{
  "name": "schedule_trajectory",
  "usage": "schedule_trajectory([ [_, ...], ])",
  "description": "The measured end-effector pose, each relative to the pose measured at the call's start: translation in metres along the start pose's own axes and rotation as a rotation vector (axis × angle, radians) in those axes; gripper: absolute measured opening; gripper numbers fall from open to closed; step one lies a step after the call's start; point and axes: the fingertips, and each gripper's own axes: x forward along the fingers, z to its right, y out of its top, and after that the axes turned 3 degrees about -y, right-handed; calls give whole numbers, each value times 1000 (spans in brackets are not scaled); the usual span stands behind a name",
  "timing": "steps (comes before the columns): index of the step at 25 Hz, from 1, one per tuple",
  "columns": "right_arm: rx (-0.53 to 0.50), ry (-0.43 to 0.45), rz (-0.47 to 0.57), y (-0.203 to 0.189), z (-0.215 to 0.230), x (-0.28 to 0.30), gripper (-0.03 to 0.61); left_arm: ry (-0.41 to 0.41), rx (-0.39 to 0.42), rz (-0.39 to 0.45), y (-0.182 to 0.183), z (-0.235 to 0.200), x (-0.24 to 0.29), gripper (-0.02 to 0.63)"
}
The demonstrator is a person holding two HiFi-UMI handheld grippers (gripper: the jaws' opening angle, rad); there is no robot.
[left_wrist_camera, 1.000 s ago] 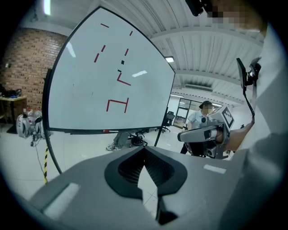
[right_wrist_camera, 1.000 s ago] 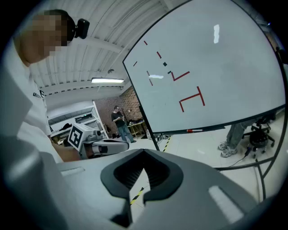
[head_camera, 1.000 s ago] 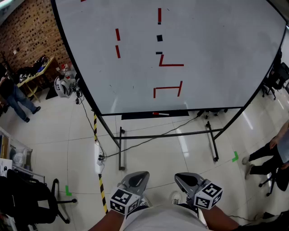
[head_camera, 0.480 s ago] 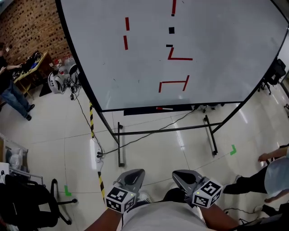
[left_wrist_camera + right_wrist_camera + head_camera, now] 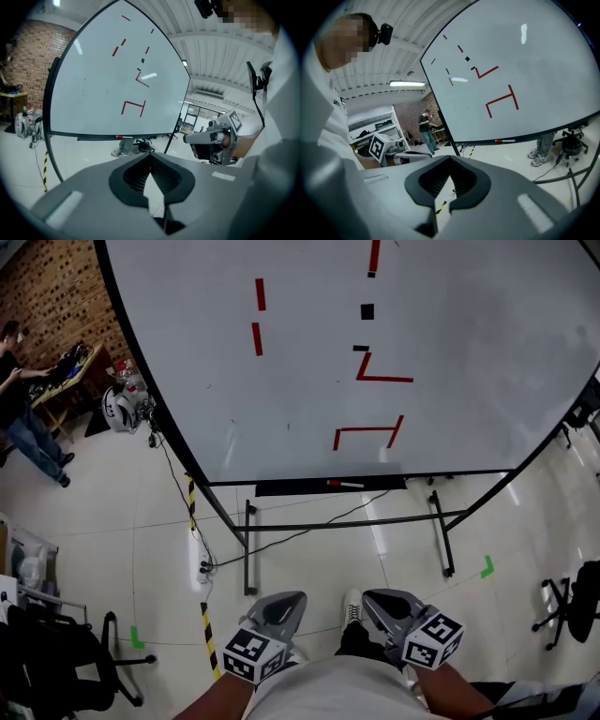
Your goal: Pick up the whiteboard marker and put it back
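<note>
Facing a large whiteboard point(image 5: 450, 352) that fills 12 o'clock of the head view, marked with red strokes point(image 5: 367, 432) and a few small black patches. Below it, at centre, a black stand crossbar point(image 5: 347, 523) with a black cable point(image 5: 309, 531) sagging across the tile toward a white power strip point(image 5: 204, 568) at 8 o'clock. Yellow-black striped tape point(image 5: 197, 507) beside the left leg. Far out at 10 o'clock, a person point(image 5: 23, 418) at a cluttered table; at 7 o'clock, a black office chair point(image 5: 56, 652); at 4 o'clock, a green floor mark point(image 5: 487, 566).

Between grippers and board: tile, crossbar and cable.

Low at 6 o'clock, left gripper point(image 5: 286, 598) and right gripper point(image 5: 380, 598), well apart from the board, each clenched with jaw tips meeting on nothing.

At 12 o'clock, on the dark tray point(image 5: 281, 488) along the board's bottom edge: the marker point(image 5: 345, 485), lying flat, thin, with a white body and a red left end.
</note>
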Motion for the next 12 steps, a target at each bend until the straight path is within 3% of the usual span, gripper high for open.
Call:
schedule_trajectory([
  [12, -65, 96, -25, 83, 135, 30, 0, 74, 22, -58, 69, -23, 136, 17],
])
